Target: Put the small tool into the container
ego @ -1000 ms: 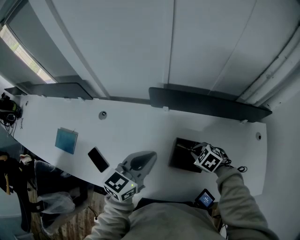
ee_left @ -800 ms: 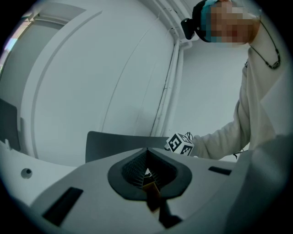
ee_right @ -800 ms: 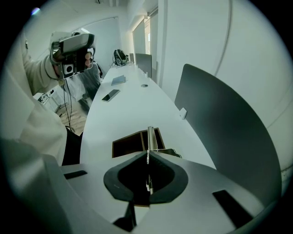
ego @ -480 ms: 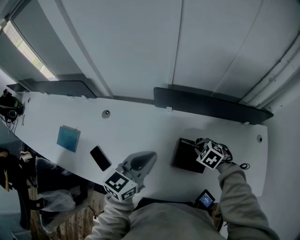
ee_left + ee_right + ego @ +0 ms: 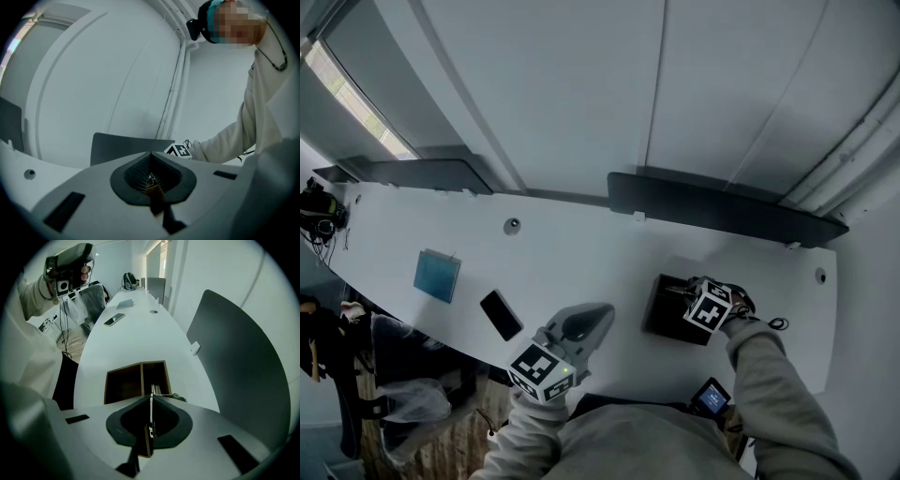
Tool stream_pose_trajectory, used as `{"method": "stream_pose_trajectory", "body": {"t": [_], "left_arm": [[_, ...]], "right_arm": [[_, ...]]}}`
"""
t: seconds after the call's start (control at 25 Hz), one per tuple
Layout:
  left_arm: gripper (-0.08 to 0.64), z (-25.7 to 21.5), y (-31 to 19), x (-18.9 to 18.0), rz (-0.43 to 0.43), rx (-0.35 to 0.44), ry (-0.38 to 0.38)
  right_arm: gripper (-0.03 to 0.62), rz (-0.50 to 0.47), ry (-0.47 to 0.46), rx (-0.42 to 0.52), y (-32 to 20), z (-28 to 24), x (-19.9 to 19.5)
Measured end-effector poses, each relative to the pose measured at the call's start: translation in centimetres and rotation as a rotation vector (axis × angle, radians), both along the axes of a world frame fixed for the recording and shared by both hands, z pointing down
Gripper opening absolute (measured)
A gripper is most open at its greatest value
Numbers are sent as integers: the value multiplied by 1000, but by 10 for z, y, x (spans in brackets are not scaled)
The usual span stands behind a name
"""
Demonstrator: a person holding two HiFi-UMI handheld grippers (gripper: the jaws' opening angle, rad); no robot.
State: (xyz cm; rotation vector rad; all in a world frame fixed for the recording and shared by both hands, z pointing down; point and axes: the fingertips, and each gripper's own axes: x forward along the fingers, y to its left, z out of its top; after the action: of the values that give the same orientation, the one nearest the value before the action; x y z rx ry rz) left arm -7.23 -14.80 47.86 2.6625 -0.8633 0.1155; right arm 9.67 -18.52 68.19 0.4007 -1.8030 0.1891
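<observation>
A dark wooden container (image 5: 667, 314) with two compartments (image 5: 124, 385) stands on the white table near its front edge. My right gripper (image 5: 698, 298) hovers at the container's right side, shut on a thin metal small tool (image 5: 151, 401) that points down toward the right compartment. In the right gripper view the jaws (image 5: 151, 416) pinch the tool edge-on. My left gripper (image 5: 581, 326) is held off the table's front edge, left of the container, jaws shut with nothing in them (image 5: 151, 177).
A black phone (image 5: 500, 316) and a blue notebook (image 5: 437, 277) lie to the left on the table (image 5: 581, 258). Dark divider panels (image 5: 722, 211) stand along the back edge. Cable grommets (image 5: 513, 225) sit in the tabletop. A small screen device (image 5: 711, 397) hangs at the person's waist.
My right gripper has shifted slightly left, further over the container, with the tool still in it. The left gripper has stayed put.
</observation>
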Motion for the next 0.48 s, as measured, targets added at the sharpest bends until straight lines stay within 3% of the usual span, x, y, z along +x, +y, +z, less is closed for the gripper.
{"method": "stream_pose_trajectory", "body": {"t": [0.24,0.48], "left_arm": [[2,4,0,0,-2,-8,-1],[2,5,-3,6,9,-13,2]], "right_arm": [[25,-80,51,-2,5,13,-5],[25,-83,25,-14,5,12,-10]]}}
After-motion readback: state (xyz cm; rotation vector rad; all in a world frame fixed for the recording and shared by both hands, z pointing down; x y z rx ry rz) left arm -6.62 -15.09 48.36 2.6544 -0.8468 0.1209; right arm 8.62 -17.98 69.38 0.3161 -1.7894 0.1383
